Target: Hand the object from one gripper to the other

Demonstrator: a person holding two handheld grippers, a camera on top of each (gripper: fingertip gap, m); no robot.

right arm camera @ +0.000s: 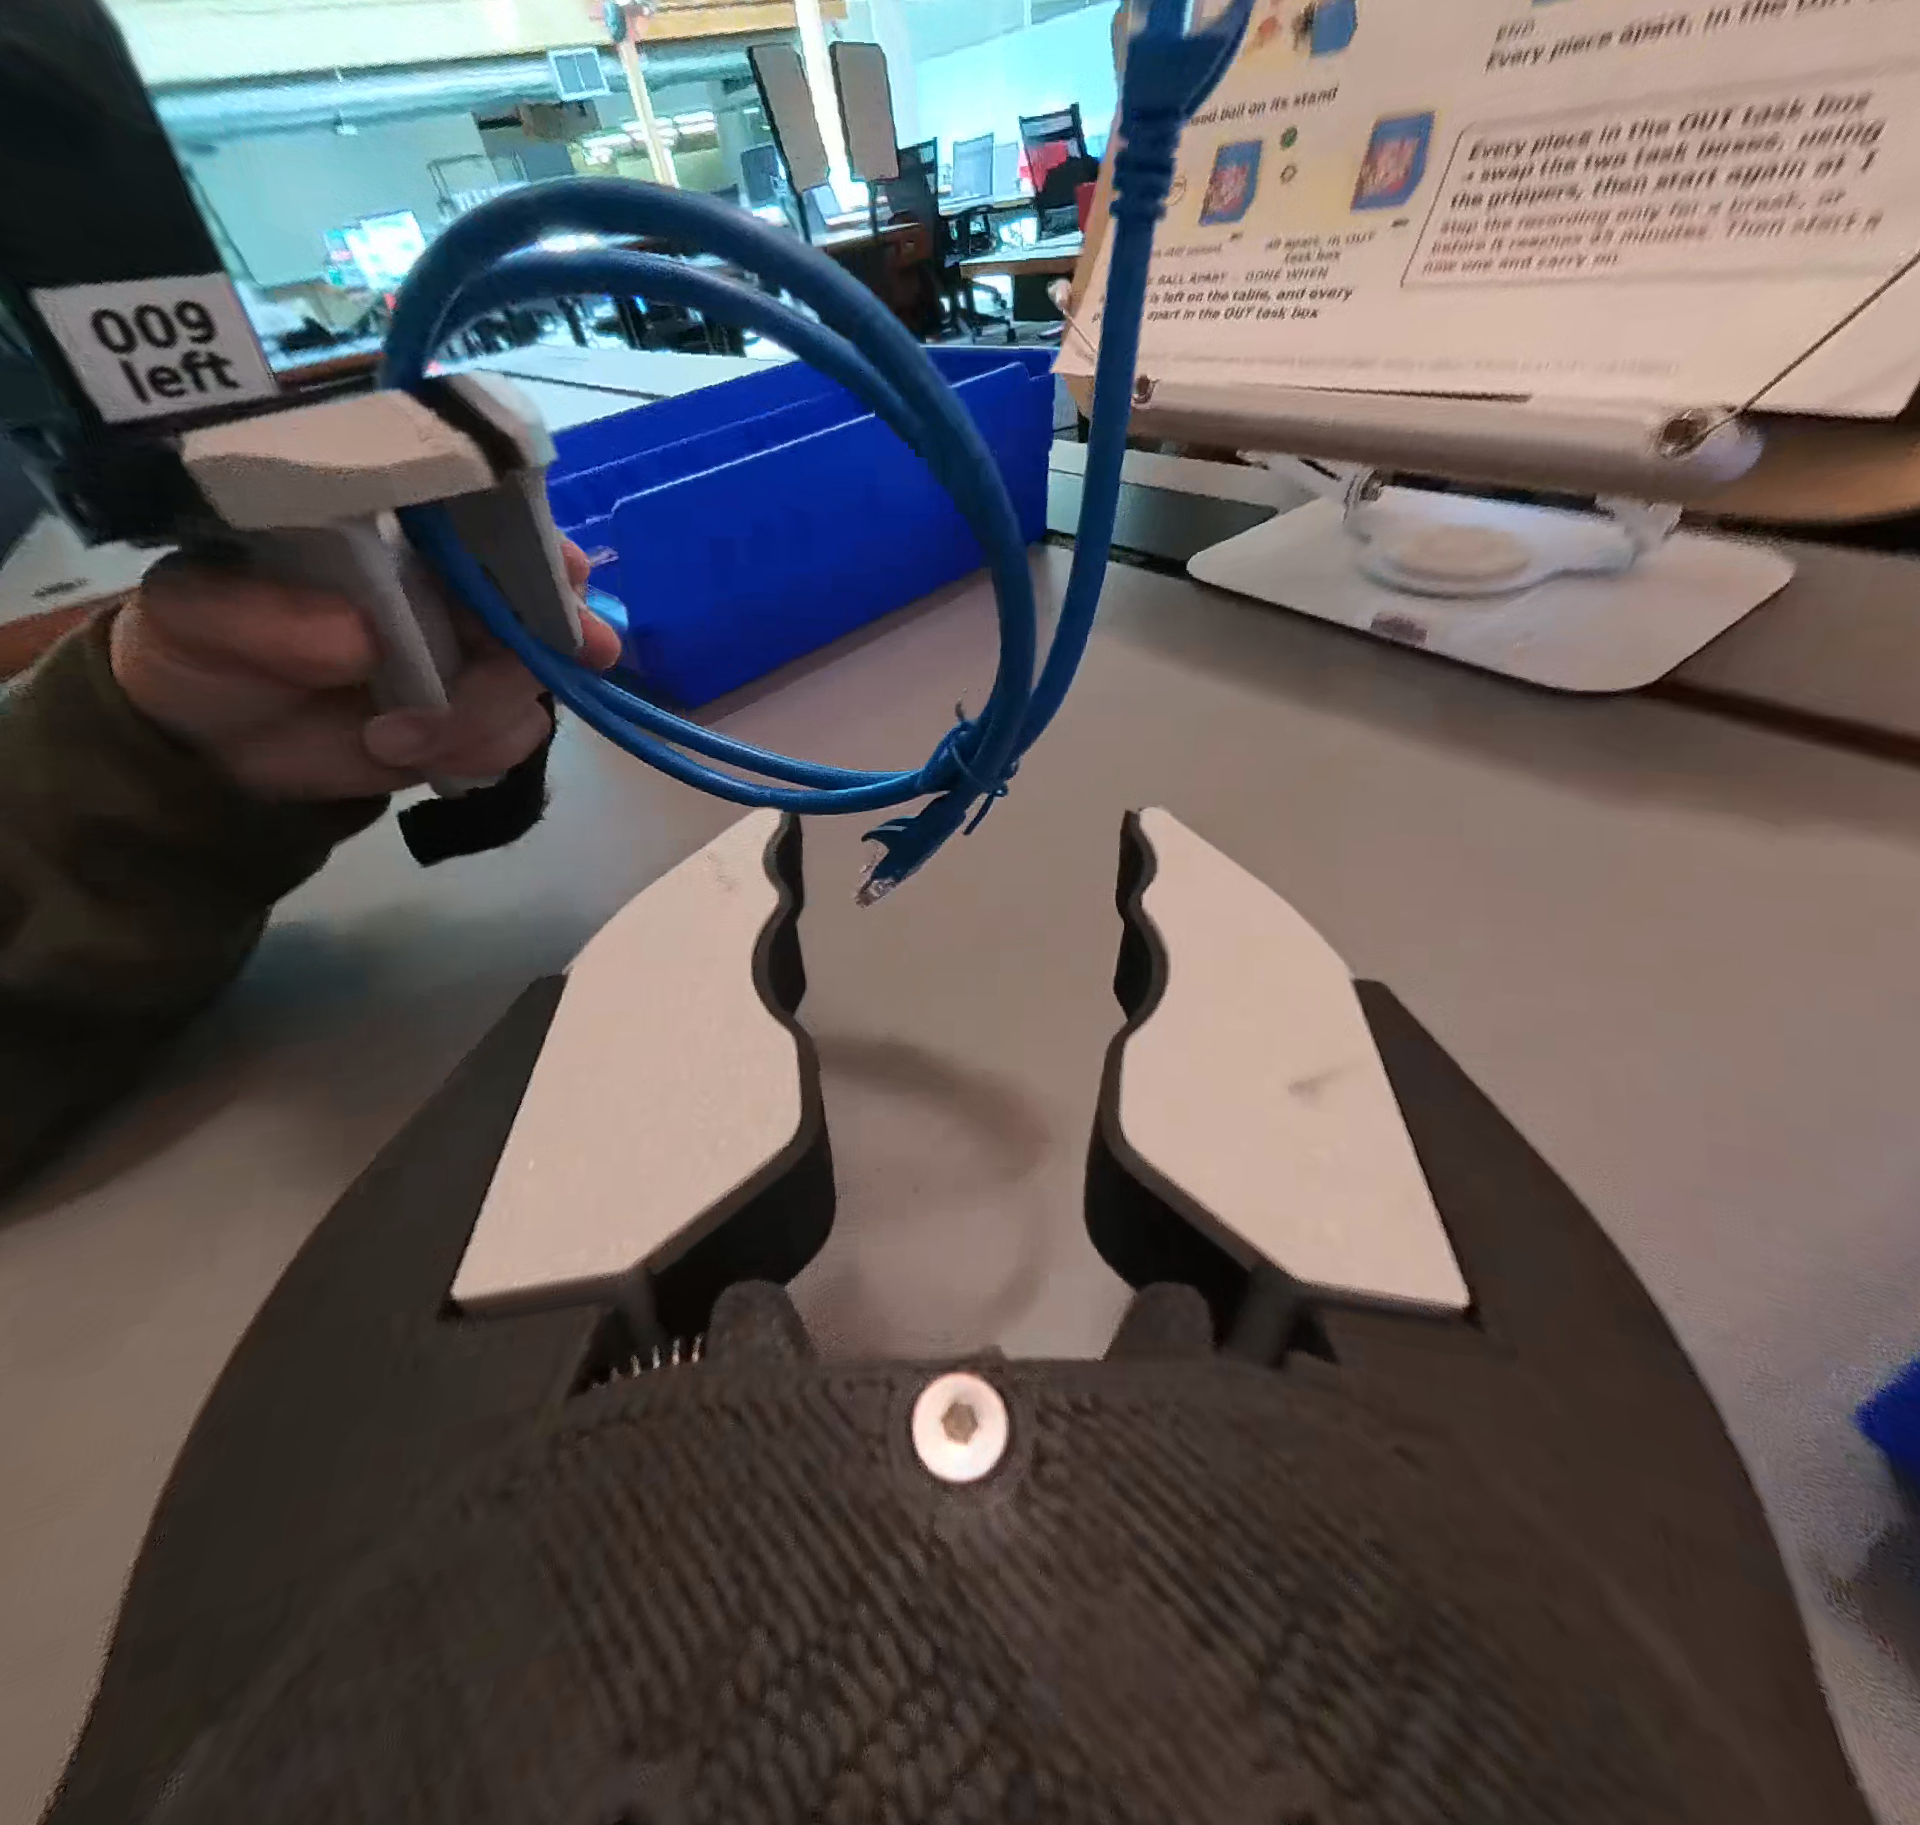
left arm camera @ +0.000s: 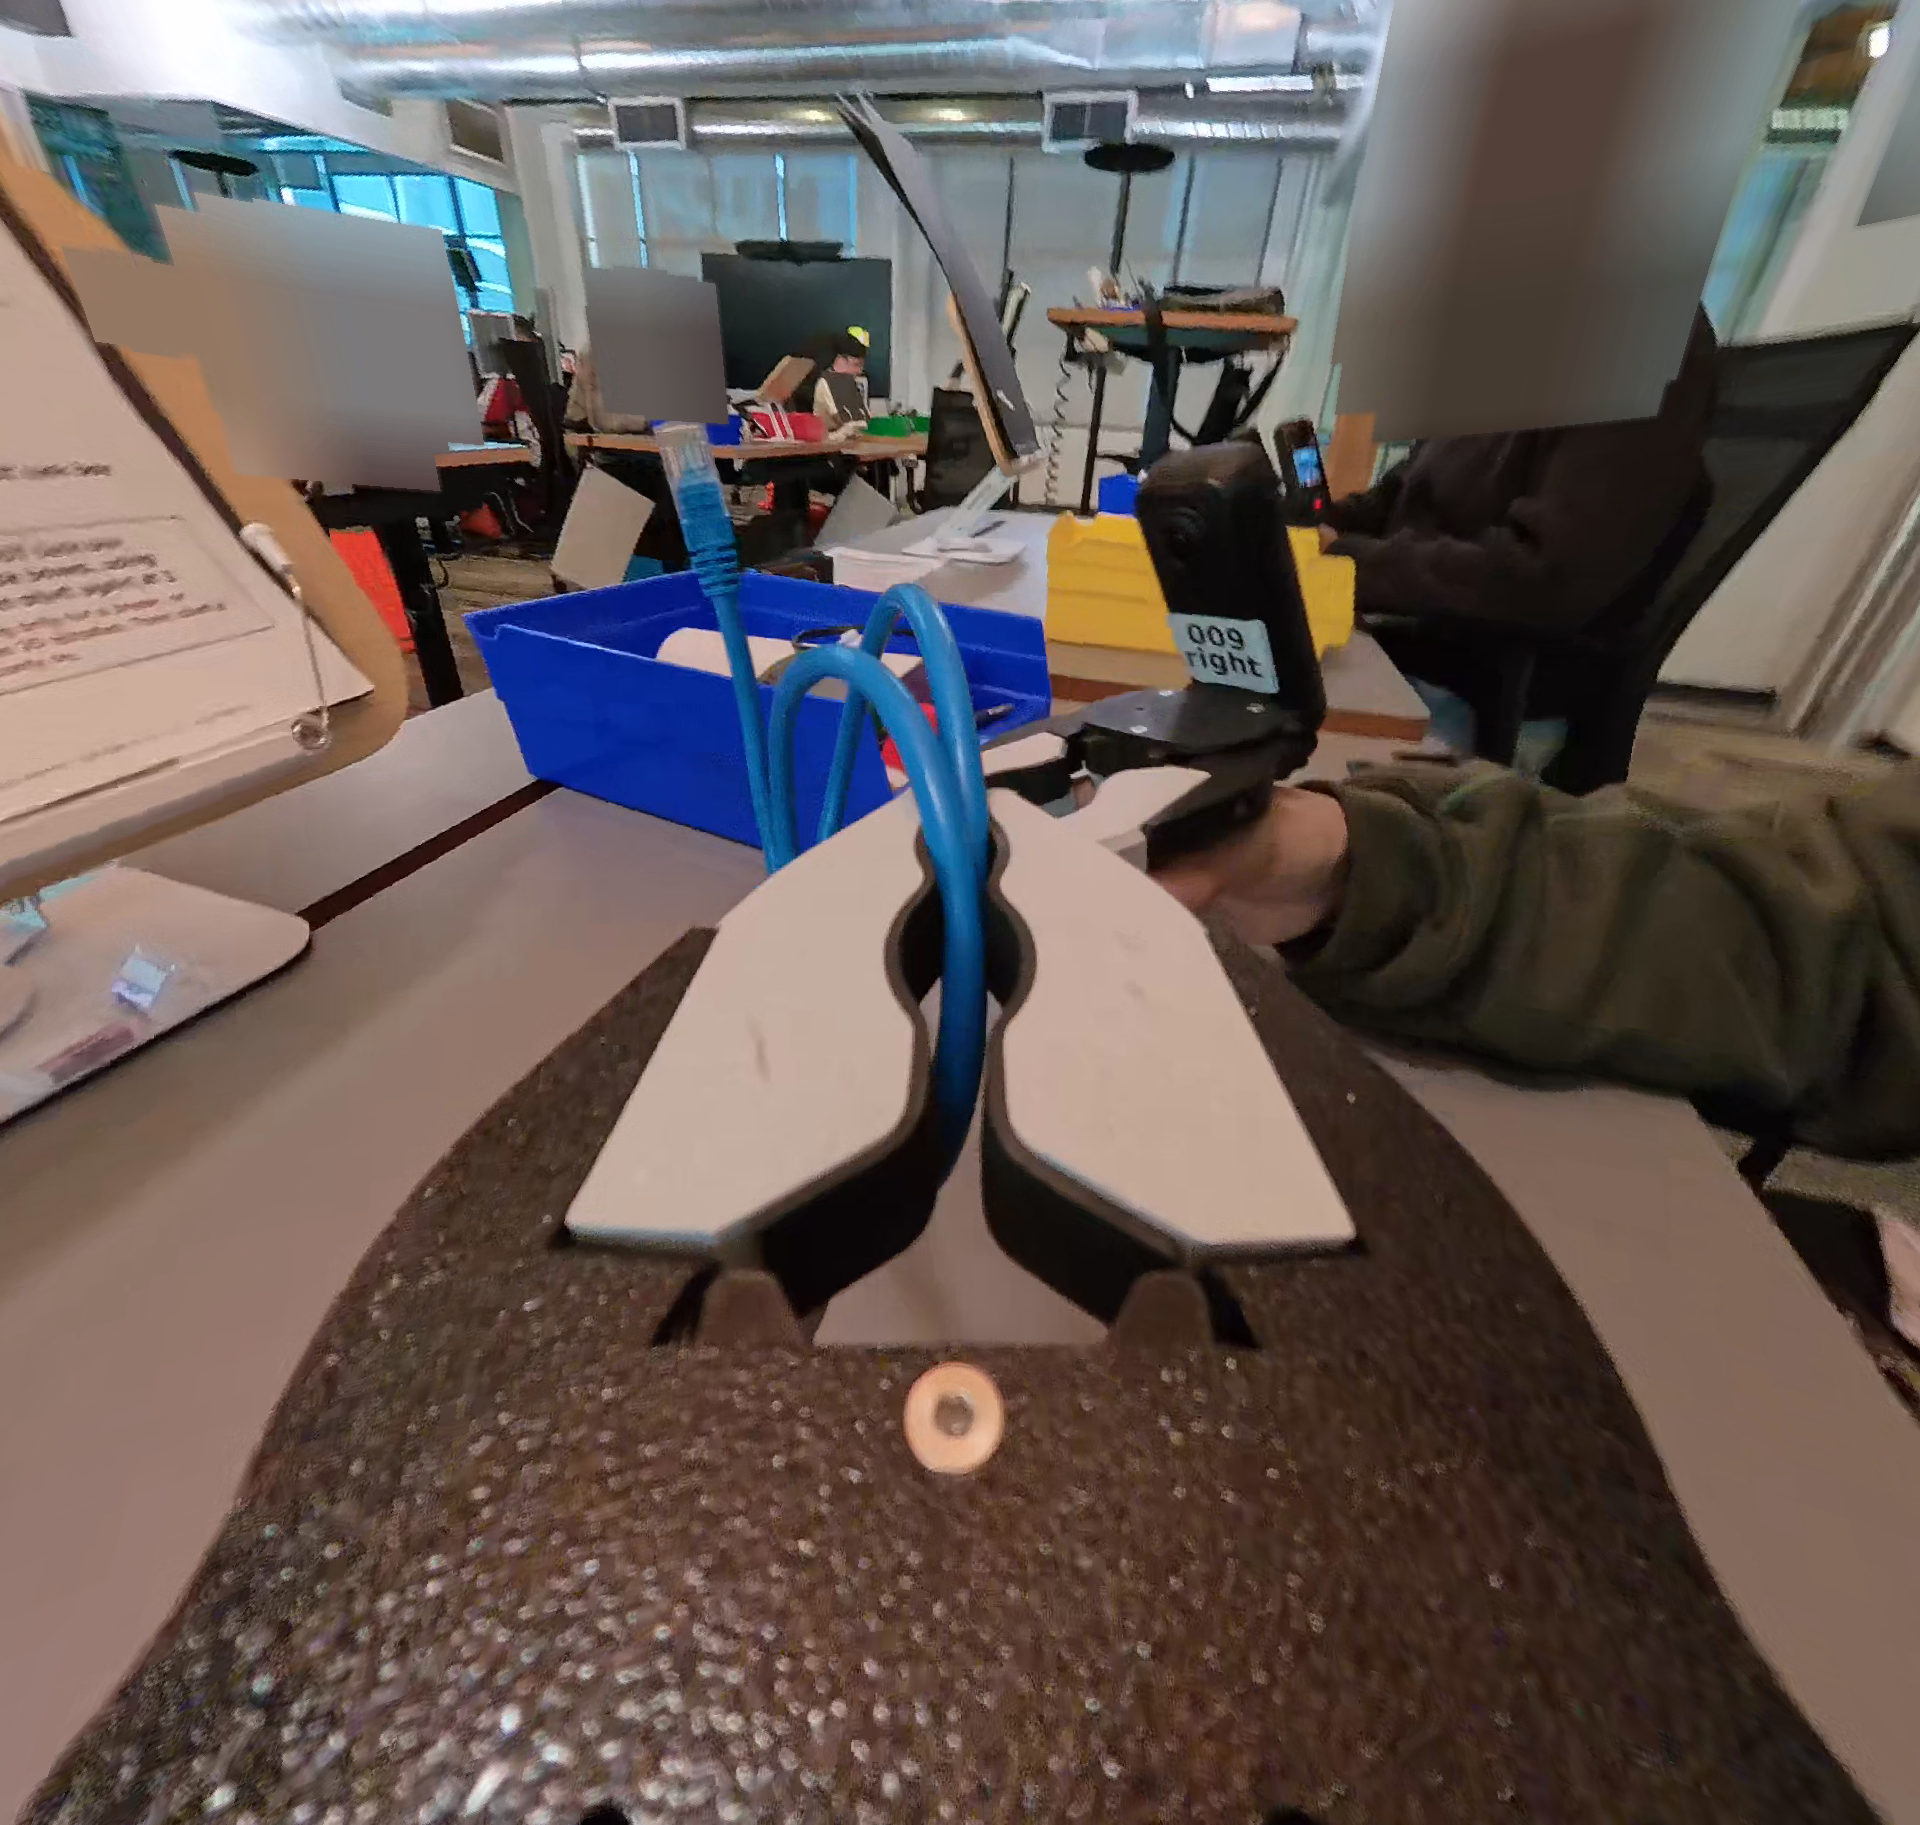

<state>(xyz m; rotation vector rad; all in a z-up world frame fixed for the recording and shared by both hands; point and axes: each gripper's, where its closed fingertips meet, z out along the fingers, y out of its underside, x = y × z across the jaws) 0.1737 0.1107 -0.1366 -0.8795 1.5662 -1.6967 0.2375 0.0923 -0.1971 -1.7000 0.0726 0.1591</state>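
In the left wrist view, the left gripper (left arm camera: 956, 840) has its two grey fingers pressed together on a coiled blue network cable (left arm camera: 961, 944), which loops up and away from the tips, with one plug end standing high in the air. Behind it sits a blue plastic bin (left arm camera: 623, 695) on the grey table (left arm camera: 208, 1256), and further back a yellow bin (left arm camera: 1091, 580). The right gripper (left arm camera: 1081, 788) shows off to the right, held by a hand in a green sleeve (left arm camera: 1610, 944), but from here you cannot tell how its fingers stand. The right wrist view shows that: the right gripper (right arm camera: 961, 840) has its fingers spread wide apart with nothing between them. The cable's round loops (right arm camera: 727, 487) hang in the air from the left gripper (right arm camera: 499, 487), and the tied bottom and a loose plug dangle just above the open tips, not touching. A white paper sheet on a stand (right arm camera: 1558, 165) is at the right
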